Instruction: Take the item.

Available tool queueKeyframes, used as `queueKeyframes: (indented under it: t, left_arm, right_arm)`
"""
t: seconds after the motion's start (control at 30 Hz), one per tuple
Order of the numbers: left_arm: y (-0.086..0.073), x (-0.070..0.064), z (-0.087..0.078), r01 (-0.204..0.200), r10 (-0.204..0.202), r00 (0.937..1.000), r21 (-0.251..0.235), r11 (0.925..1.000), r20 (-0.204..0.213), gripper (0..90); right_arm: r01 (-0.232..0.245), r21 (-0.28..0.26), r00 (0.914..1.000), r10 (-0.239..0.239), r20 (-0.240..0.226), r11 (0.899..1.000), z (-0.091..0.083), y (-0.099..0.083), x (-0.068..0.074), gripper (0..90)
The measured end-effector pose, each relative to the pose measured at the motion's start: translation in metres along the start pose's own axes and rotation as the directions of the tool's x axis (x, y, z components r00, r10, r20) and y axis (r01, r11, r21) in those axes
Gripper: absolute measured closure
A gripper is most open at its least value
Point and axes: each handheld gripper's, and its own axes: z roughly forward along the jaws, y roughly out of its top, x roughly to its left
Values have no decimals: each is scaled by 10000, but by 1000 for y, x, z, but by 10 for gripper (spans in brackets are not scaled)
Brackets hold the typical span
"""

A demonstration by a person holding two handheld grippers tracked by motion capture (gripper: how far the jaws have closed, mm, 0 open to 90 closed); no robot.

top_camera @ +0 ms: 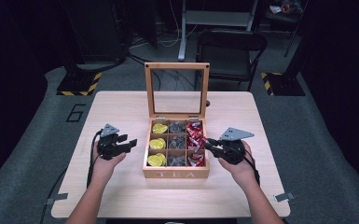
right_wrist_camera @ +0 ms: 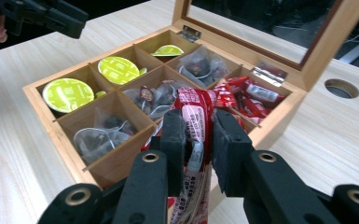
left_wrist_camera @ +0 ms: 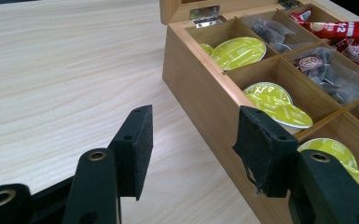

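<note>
A wooden tea box (top_camera: 176, 174) stands open at the table's middle, its glass lid (top_camera: 177, 88) upright. Its left column holds yellow-green capsules (top_camera: 158, 143), the middle clear tea bags (top_camera: 177, 142), the right red sachets (top_camera: 196, 140). My right gripper (right_wrist_camera: 195, 126) is shut on a red sachet (right_wrist_camera: 193, 109) at the box's near right edge. The same gripper (top_camera: 210, 145) meets the box's right side in the high view. My left gripper (left_wrist_camera: 191, 140) stands open beside the box's left wall (left_wrist_camera: 200, 98), one jaw over the rim, nothing between the jaws. It sits left of the box (top_camera: 129, 143).
The light wooden table (top_camera: 121, 107) has bare surface left, right and in front of the box. A round hole (right_wrist_camera: 339, 87) is in the tabletop beyond the box. A dark folding chair (top_camera: 231, 46) stands behind the table. Cables trail from both grippers.
</note>
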Motion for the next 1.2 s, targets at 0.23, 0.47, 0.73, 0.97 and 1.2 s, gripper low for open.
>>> queueKeyframes:
  t: [0.23,0.47,0.73,0.97,1.2]
  left_arm:
    - [0,2,-1,-17,17,10000,-17,10000,-33,464]
    - [-1,2,0,22,-23,10000,-76,10000,-81,464]
    - [0,3,0,53,-53,10000,-39,10000,-39,464]
    - [-1,3,-2,89,-89,9999,-46,10000,-69,464]
    - [-1,4,-1,76,-77,9999,-37,10000,-78,464]
  right_arm:
    - [-183,-65,9996,185,217,9998,-4,-1,-8,750]
    - [-415,-173,9974,424,581,9990,-14,-4,-20,750]
    - [-660,-191,9910,678,1151,9976,-23,-12,-34,750]
    - [-898,-109,9817,903,1674,9959,-25,-22,-47,750]
    - [-1056,-23,9745,1039,1989,9944,-25,-30,-56,750]
